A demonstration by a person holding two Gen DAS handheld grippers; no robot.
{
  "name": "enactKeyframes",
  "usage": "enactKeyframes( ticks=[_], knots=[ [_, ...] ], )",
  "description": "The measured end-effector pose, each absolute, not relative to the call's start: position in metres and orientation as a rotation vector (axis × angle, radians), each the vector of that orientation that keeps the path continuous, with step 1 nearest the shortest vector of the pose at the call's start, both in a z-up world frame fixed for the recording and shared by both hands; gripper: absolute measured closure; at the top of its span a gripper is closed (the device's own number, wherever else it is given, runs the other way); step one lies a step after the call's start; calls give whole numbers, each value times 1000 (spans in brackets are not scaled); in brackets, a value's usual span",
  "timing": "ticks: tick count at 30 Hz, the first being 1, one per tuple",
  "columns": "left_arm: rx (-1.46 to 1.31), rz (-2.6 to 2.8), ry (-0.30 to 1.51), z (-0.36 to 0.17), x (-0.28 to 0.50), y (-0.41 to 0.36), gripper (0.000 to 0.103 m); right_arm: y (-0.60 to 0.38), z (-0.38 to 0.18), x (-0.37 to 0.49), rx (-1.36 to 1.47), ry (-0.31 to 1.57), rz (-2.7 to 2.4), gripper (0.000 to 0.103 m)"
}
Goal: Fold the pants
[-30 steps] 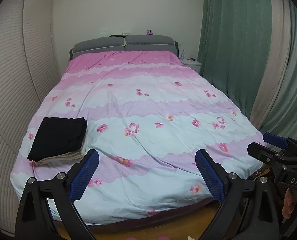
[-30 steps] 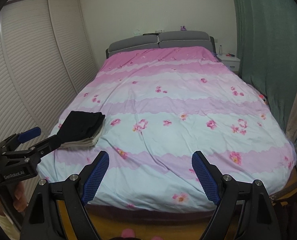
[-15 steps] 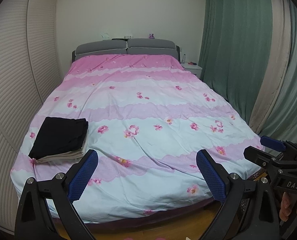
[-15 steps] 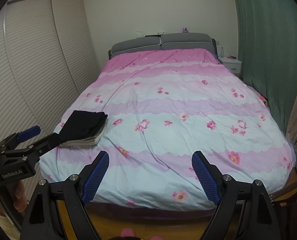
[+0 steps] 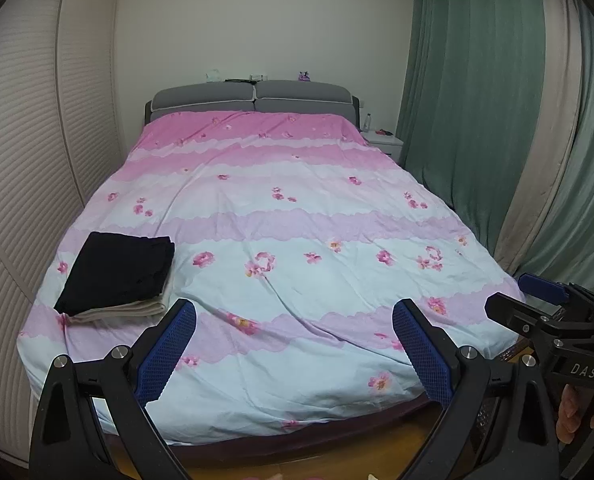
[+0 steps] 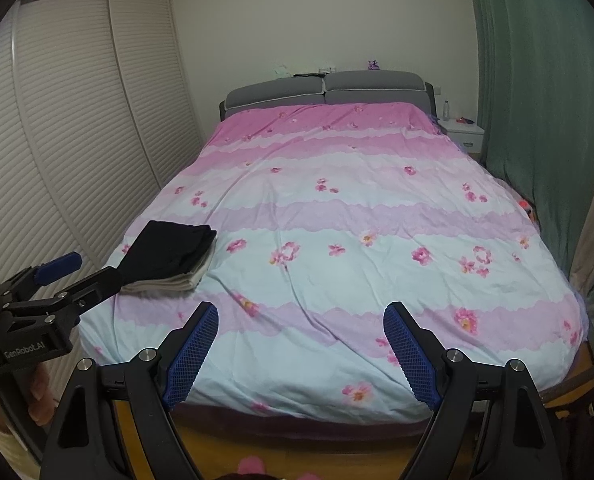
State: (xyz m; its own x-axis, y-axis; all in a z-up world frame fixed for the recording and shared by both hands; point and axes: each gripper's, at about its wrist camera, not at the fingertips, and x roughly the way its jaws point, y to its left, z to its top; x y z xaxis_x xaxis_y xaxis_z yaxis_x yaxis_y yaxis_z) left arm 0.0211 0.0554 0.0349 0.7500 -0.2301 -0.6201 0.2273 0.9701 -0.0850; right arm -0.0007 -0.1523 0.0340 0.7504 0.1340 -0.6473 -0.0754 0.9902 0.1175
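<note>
Folded black pants (image 5: 117,270) lie on top of a folded beige garment (image 5: 129,308) at the near left of the bed (image 5: 297,240); the stack also shows in the right wrist view (image 6: 169,252). My left gripper (image 5: 295,320) is open and empty, held off the foot of the bed. My right gripper (image 6: 301,320) is open and empty too, beside it. Each gripper shows in the other's view: the right one (image 5: 509,300) at the right edge, the left one (image 6: 85,270) at the left edge.
The bed has a pink and pale blue floral cover and a grey headboard (image 5: 253,98). A louvred wardrobe (image 5: 29,152) stands on the left, green curtains (image 5: 477,100) on the right, a white nightstand (image 5: 385,142) at the back right. Wooden floor (image 6: 337,456) lies below.
Both grippers have drawn back and tilted up slightly, so the bed sits lower in view. Both stay open. The folded stack has not moved.
</note>
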Motion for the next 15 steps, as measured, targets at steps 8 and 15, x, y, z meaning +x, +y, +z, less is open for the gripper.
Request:
enactKeyframes(
  ticks=[8, 15],
  knots=[
    [5, -252, 677, 37, 15, 55, 0, -152, 37, -4, 92, 704, 117, 18],
    [-1, -262, 666, 37, 12, 60, 0, -149, 37, -5, 94, 703, 116, 18]
  ],
)
